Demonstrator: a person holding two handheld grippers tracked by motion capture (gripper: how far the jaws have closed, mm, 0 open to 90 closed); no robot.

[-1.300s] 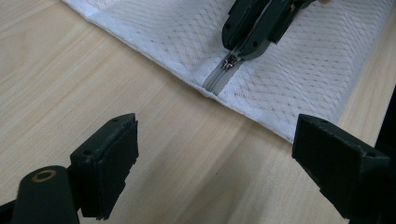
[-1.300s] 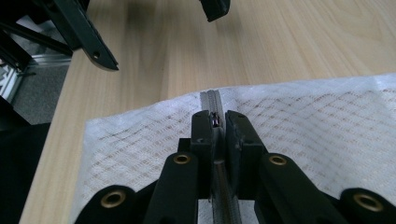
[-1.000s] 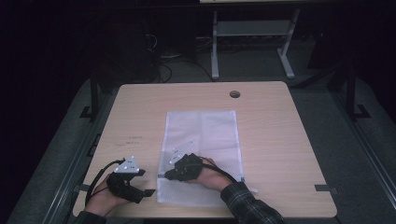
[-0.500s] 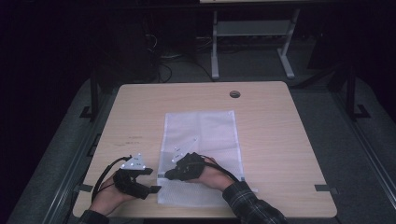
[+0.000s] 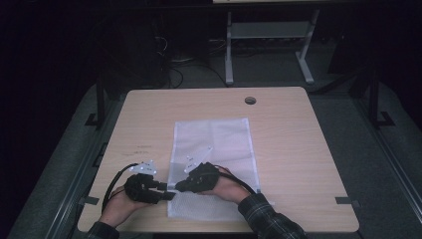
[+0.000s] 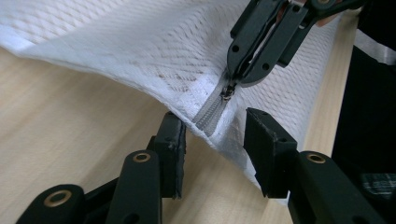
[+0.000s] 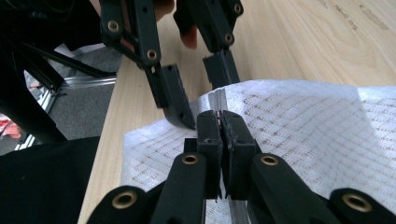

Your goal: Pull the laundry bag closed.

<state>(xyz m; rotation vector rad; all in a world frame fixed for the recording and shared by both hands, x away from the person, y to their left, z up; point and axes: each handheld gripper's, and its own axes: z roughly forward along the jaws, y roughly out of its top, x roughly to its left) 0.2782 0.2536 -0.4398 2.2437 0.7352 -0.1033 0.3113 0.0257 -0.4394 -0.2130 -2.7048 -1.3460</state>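
Observation:
A white mesh bag (image 5: 214, 144) lies flat on the wooden table (image 5: 298, 149), its grey zipper (image 6: 211, 115) running to the near left corner. My right gripper (image 7: 219, 122) is shut on the zipper's small metal pull (image 6: 227, 92) and also appears in the left gripper view (image 6: 235, 83). The left gripper (image 6: 219, 149) faces it from the left, and its jaws have just been closing with the bag's zipper end between them. A gap still shows on both sides, so the pads are off the fabric. From above, the left gripper (image 5: 168, 192) and right gripper (image 5: 180, 188) almost meet.
A round cable hole (image 5: 250, 100) sits near the table's far edge. Faint pencil marks (image 5: 142, 147) lie left of the bag. A metal stand (image 5: 268, 35) is on the dark floor beyond the table. Both hands work close to the table's near edge.
The left gripper has shifted slightly right to the bag's near left corner, and its jaws have narrowed around the zipper end. The right hand has stayed where it was.

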